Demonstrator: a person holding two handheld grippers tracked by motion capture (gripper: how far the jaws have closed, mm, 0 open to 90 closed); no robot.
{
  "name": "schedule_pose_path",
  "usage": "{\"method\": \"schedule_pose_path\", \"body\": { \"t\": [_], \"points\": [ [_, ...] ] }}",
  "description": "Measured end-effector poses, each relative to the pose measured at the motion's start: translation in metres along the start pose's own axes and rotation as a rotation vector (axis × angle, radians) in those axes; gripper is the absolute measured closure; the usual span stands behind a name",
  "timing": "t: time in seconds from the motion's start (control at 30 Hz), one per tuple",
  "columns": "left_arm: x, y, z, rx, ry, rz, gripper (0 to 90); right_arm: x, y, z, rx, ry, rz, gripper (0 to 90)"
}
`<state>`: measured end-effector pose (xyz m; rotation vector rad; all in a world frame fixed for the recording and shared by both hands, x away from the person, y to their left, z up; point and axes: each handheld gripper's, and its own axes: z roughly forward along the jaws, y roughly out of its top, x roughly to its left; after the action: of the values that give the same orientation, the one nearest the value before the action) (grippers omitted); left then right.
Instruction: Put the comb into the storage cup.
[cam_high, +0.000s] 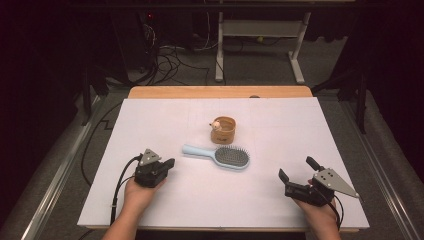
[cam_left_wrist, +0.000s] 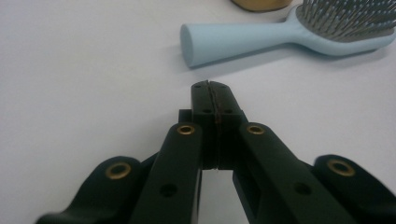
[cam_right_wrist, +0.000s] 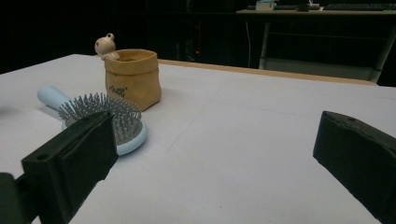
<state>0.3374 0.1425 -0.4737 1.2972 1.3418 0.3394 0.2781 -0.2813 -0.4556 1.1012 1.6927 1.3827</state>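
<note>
Nearest the high camera, at the bottom of the frame, two hands each hold a gripper over the white bench (cam_high: 165, 210). The left gripper (cam_high: 169, 163), at lower left, has its fingers pressed together on nothing; the right gripper (cam_high: 298, 168), at lower right, has its fingers spread wide and empty. The light blue hairbrush (cam_high: 220, 155) lies flat at centre frame, handle pointing left, just in front of a small tan paper pouch (cam_high: 223, 131) with a little figure on its rim.

In the left gripper view, the closed fingers (cam_left_wrist: 204, 100) aim at the handle's end in the upper middle, near but apart.

In the right gripper view, the brush head sits at left behind one finger (cam_right_wrist: 74, 154).

A likely slip: closed fingers would nudge the handle away and spin the brush toward the pouch.
</note>
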Motion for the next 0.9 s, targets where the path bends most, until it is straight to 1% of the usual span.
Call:
{"method": "schedule_pose_path", "body": {
  "t": [0.03,0.1,0.27,0.4,0.5,0.6,0.67,0.73,0.8,0.83,0.9],
  "points": [
    [-0.001,0.001,0.005,0.002,0.006,0.004,90.0,0.0,0.0,0.0,-0.001,0.001,0.001,0.2],
    [-0.004,0.003,0.016,0.0,0.007,-0.009,90.0,-0.001,0.0,0.0,-0.003,0.001,0.006,0.3],
    [-0.014,0.01,0.037,-0.011,-0.016,-0.009,90.0,-0.001,0.0,0.0,-0.002,0.005,0.005,0.2],
    [-0.018,0.014,0.052,-0.008,-0.005,-0.008,90.0,-0.002,-0.001,0.001,0.0,0.006,0.01,0.2],
    [-0.021,0.018,0.061,0.004,0.003,-0.015,90.0,-0.002,-0.001,0.001,0.001,0.007,0.011,0.3],
    [-0.028,0.019,0.071,0.02,0.02,0.021,90.0,-0.001,0.0,0.001,-0.002,0.01,0.011,0.3],
    [-0.031,0.019,0.078,0.031,0.029,0.029,90.0,-0.001,-0.001,0.001,-0.002,0.012,0.012,0.2],
    [-0.033,0.019,0.083,0.032,0.03,0.017,90.0,-0.002,-0.001,0.001,0.002,0.014,0.016,0.3],
    [-0.034,0.017,0.087,0.041,0.042,0.042,90.0,-0.002,-0.001,0.002,0.001,0.014,0.016,0.3],
    [-0.034,0.016,0.089,0.045,0.048,0.047,90.0,-0.002,-0.001,0.001,0.001,0.014,0.016,0.2],
    [-0.033,0.015,0.092,0.053,0.048,0.042,90.0,-0.002,-0.001,0.001,0.001,0.014,0.017,0.3]
  ]
}}
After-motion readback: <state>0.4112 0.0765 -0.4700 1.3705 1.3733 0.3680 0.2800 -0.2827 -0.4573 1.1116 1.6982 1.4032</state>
